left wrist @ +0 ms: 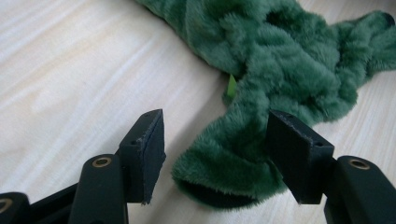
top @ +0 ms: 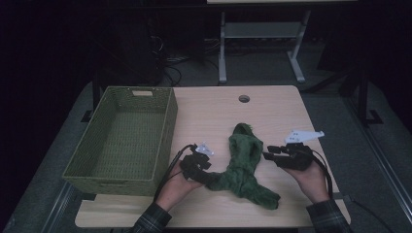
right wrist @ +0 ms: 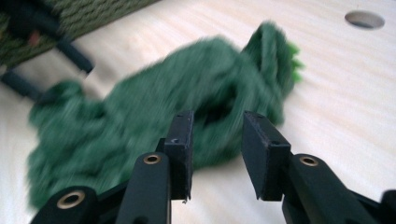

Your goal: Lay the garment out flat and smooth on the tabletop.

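Observation:
A green fuzzy cloth (top: 245, 160) lies crumpled on the light wooden table (top: 214, 111), one arm stretching left, another toward the front edge. My left gripper (top: 210, 175) is low at the cloth's left end. In the left gripper view that end of the cloth (left wrist: 224, 172) lies between the jaws of the left gripper (left wrist: 215, 122), with a gap at one pad. My right gripper (top: 266, 154) hovers just right of the cloth's middle. In the right gripper view the right gripper (right wrist: 218, 119) has its jaws apart with nothing in them, and the cloth (right wrist: 154, 112) is blurred beyond.
A green woven basket (top: 167, 126) stands on the table's left side with nothing in it, its wall (right wrist: 93, 14) close behind the cloth. A round cable hole (top: 244, 98) sits near the table's far edge. Table legs and cables are on the dark floor beyond.

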